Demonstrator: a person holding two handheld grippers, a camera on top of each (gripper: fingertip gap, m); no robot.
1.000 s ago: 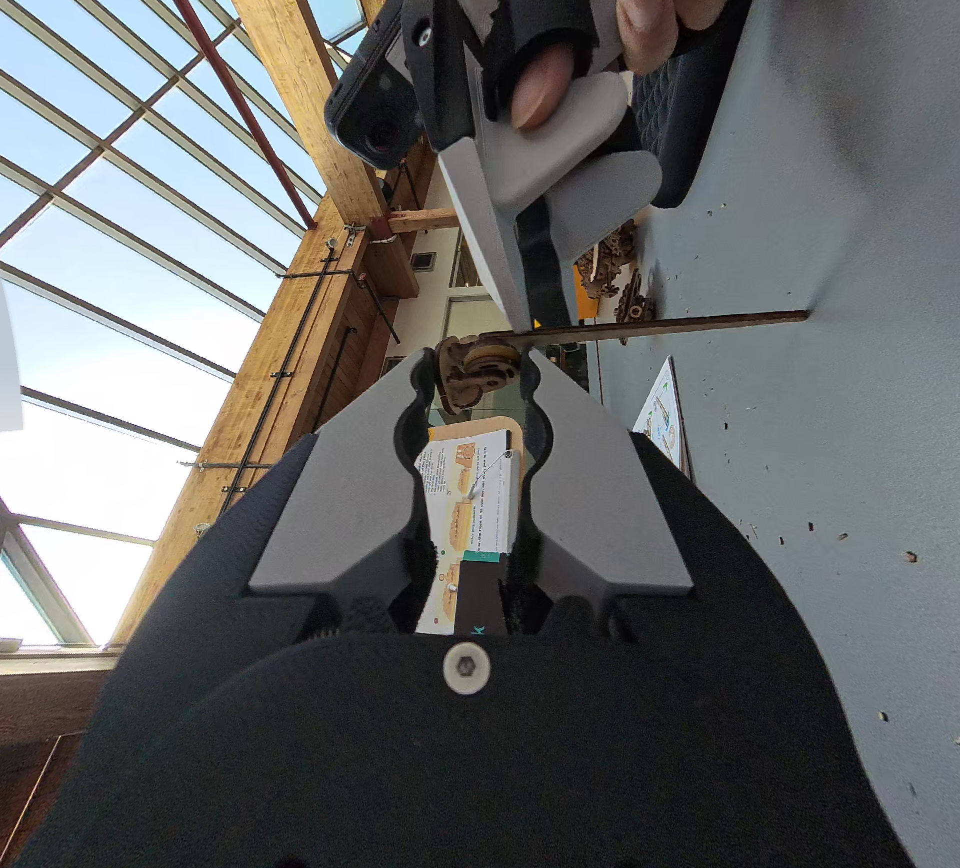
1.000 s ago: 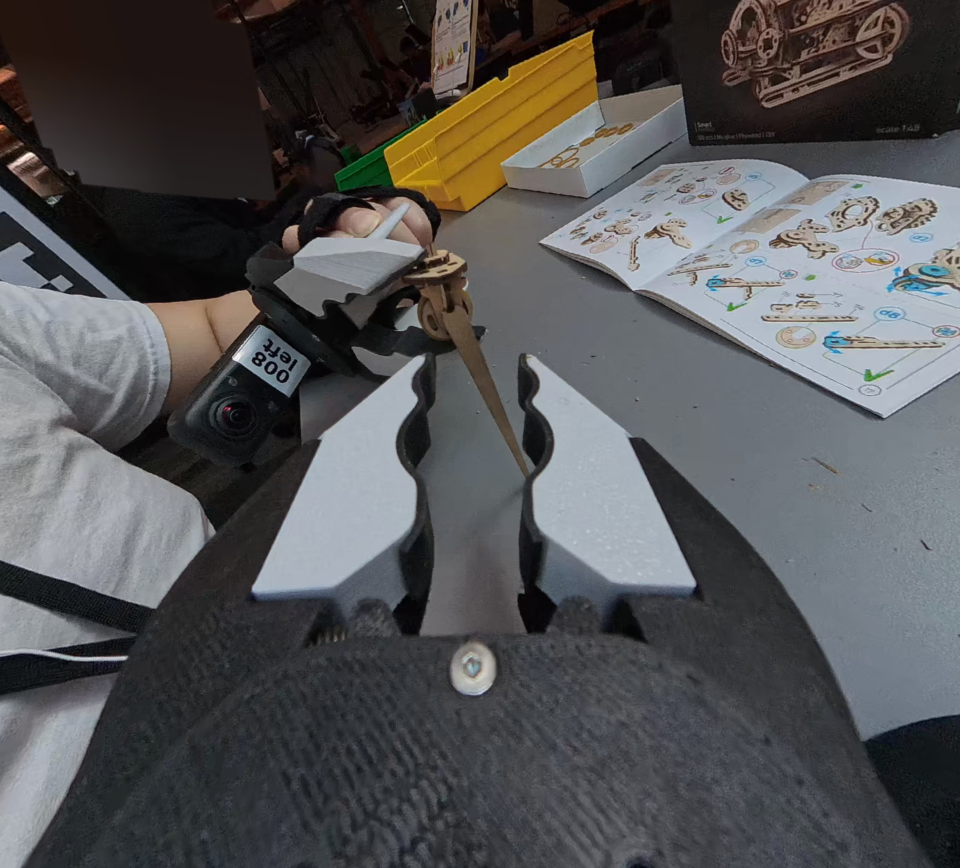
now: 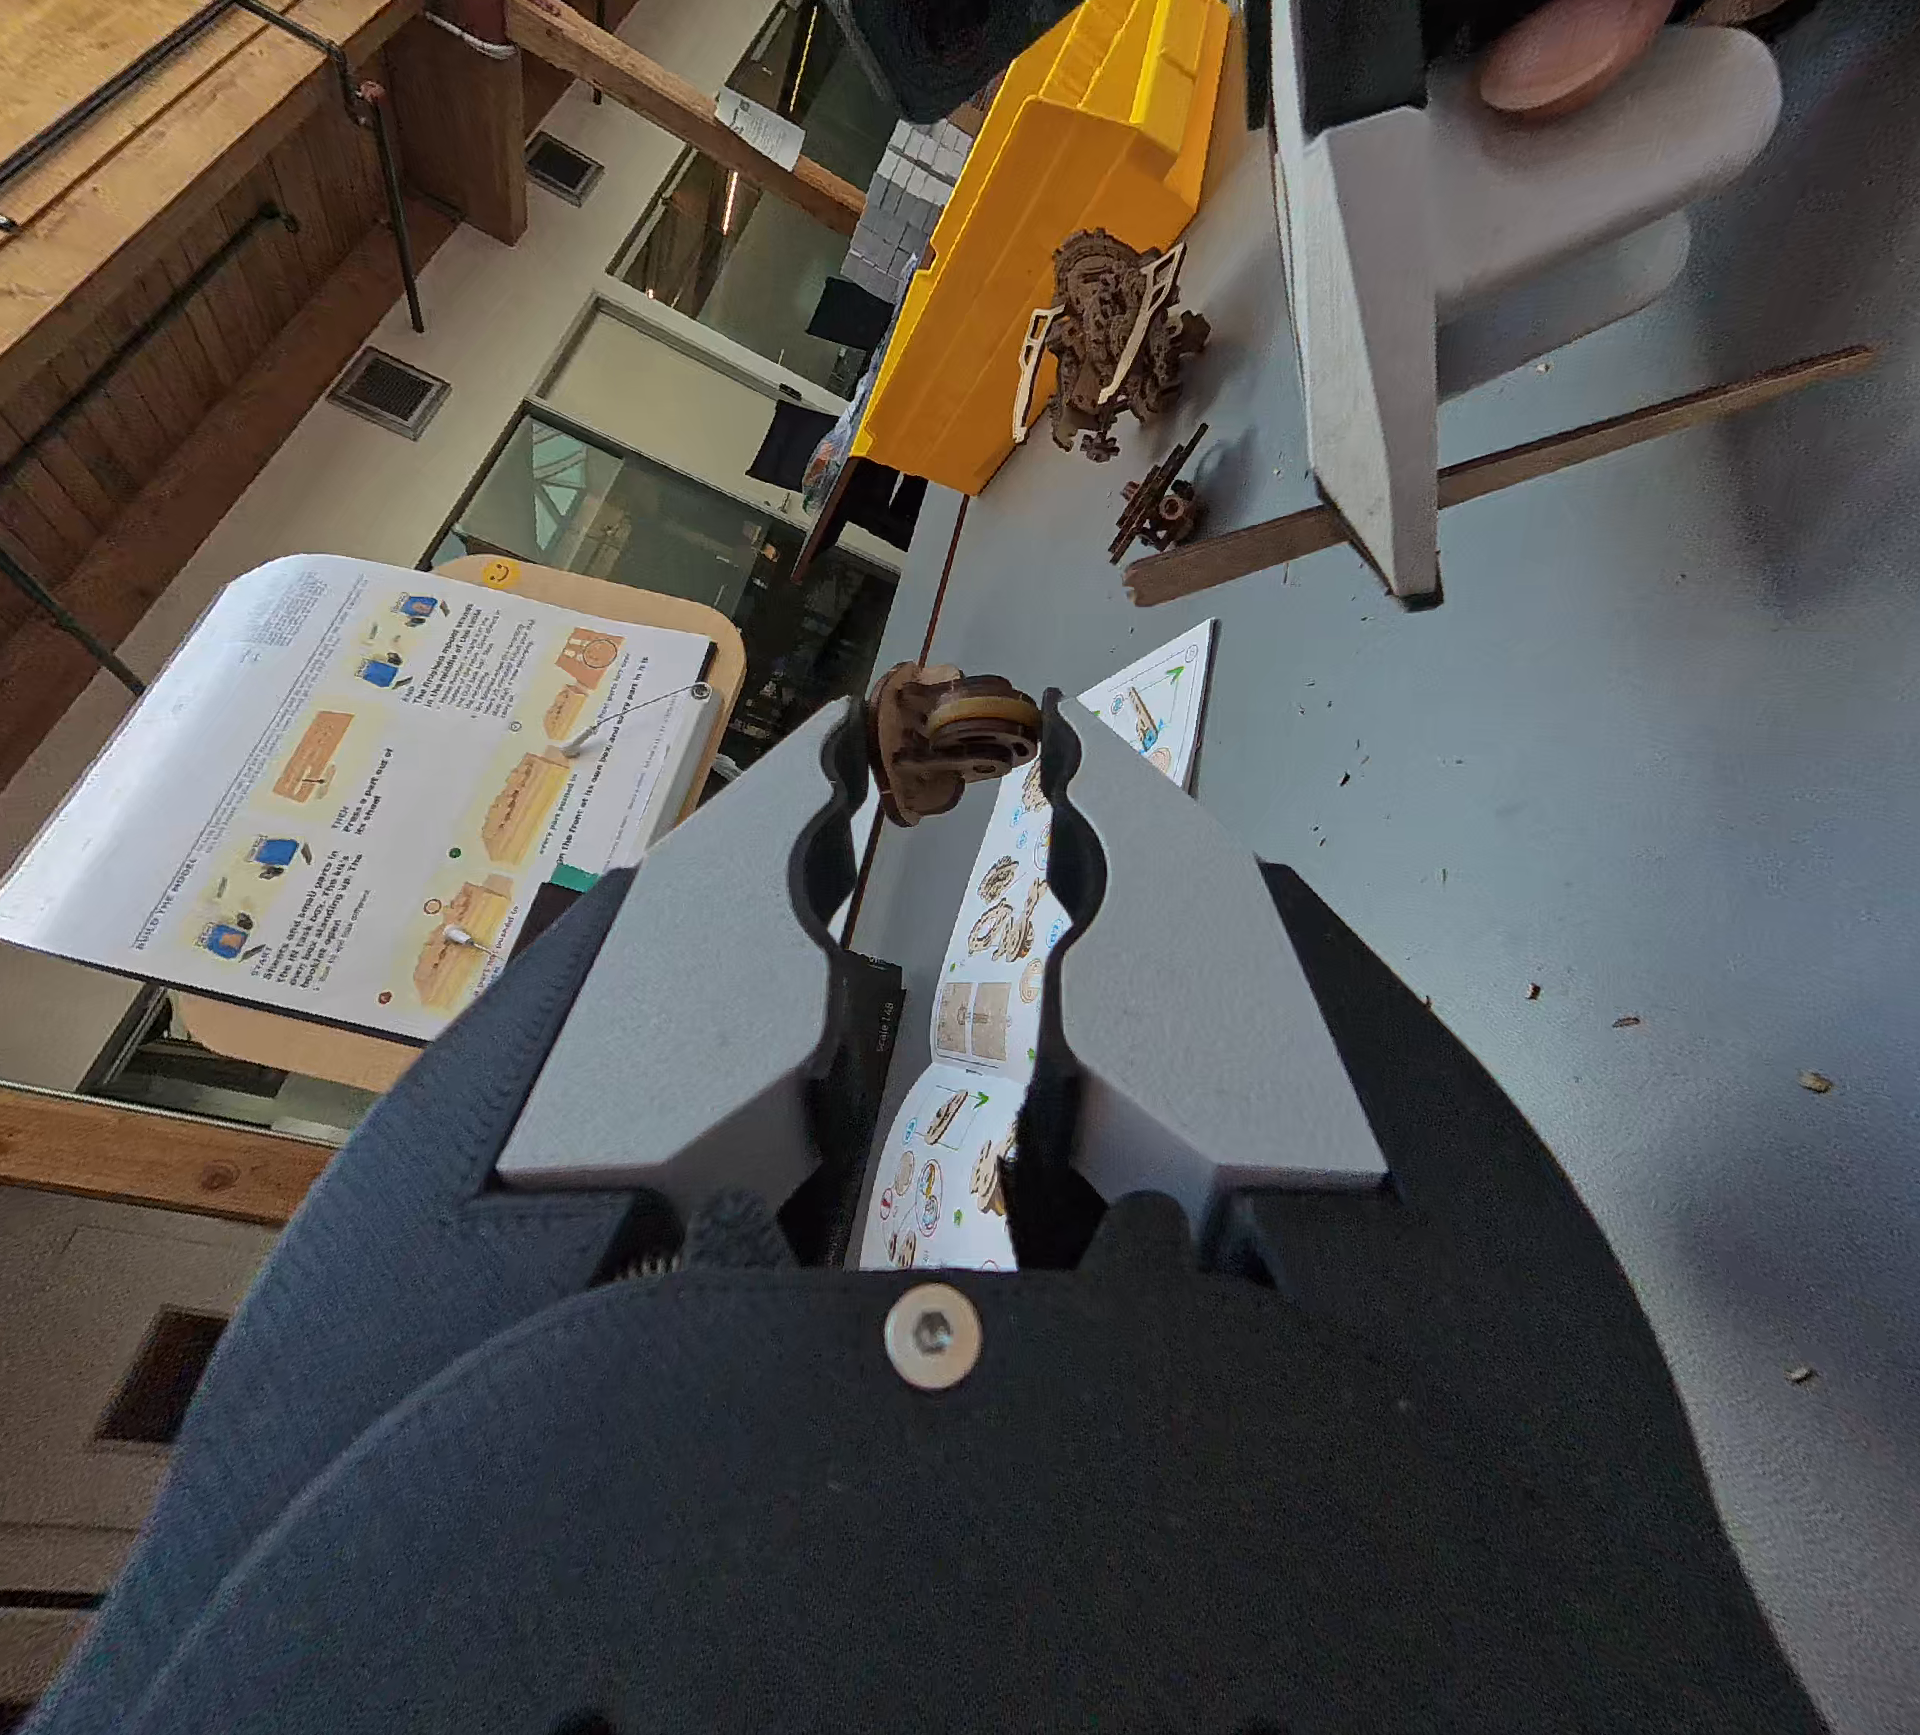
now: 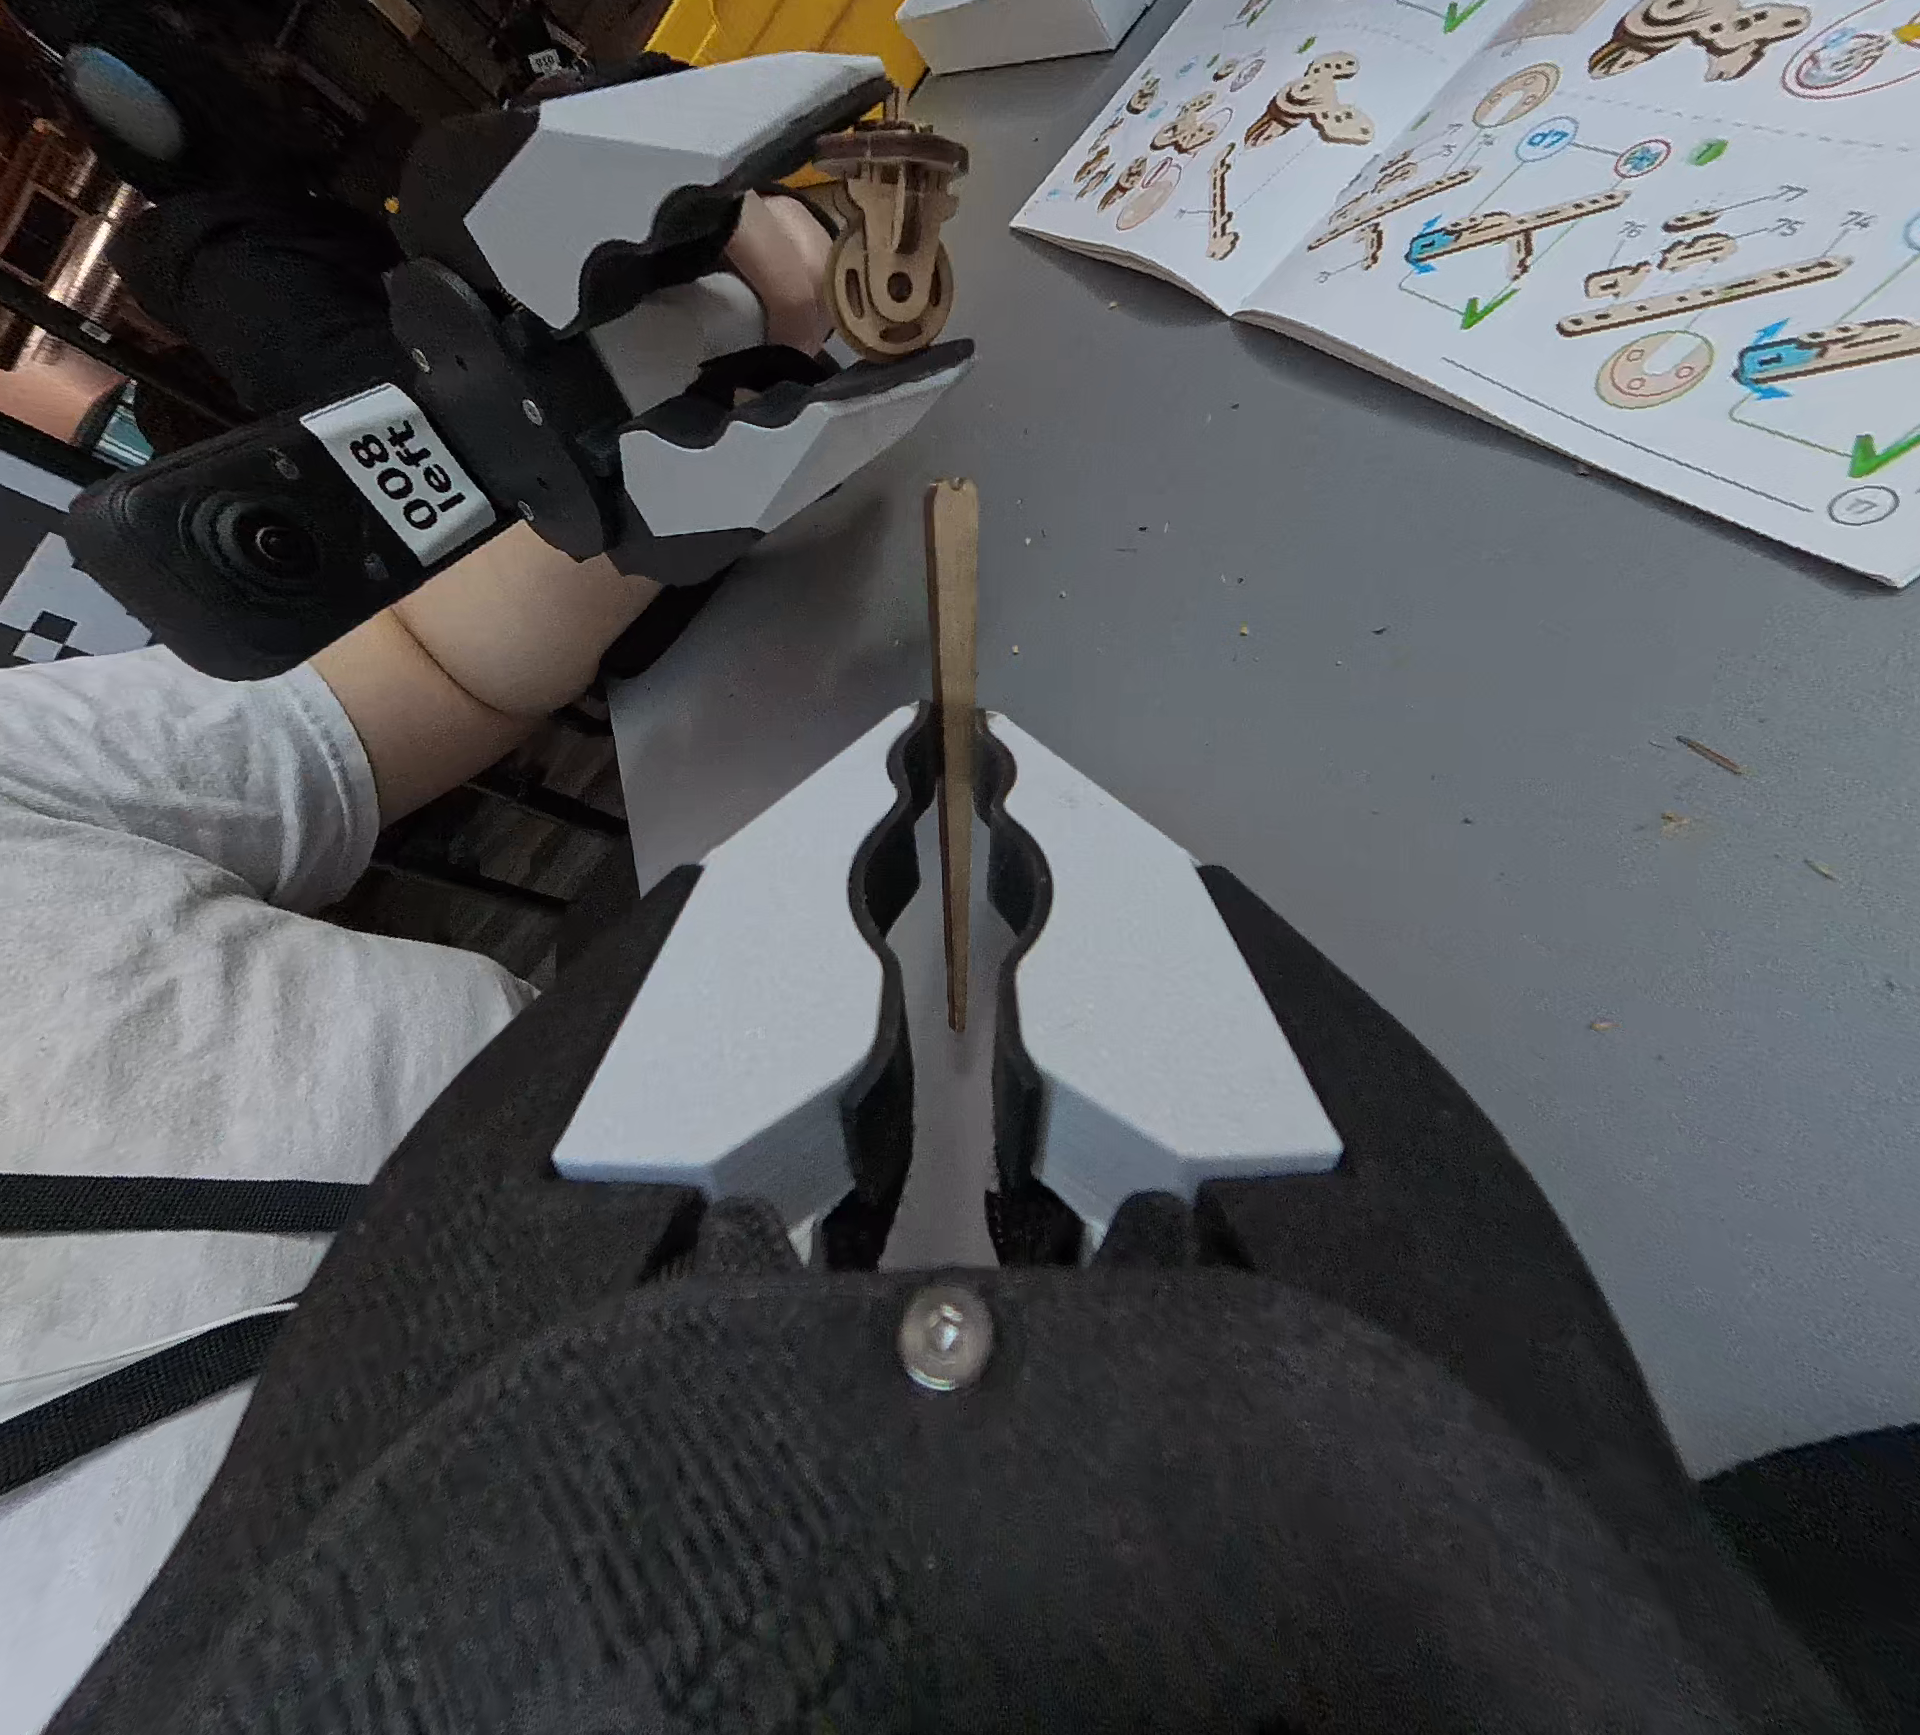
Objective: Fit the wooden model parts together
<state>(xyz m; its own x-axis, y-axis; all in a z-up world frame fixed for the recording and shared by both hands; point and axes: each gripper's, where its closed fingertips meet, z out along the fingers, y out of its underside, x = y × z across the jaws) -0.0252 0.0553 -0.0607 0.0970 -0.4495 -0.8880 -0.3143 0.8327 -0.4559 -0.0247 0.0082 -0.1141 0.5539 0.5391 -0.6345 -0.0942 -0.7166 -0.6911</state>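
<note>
Strip (image 4: pixel 951 750) now apart from wheel assembly (image 4: pixel 891 251)

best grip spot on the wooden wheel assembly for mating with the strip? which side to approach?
Probably as the left gripper has it: clamp the wooden wheel assembly across its flat top disc and wheel rim, coming from the side away from the wooden strip. Those two opposite ends give the fingers seats, and the wheel face with its hub hole stays open toward the strip, shut in the right gripper.
</note>
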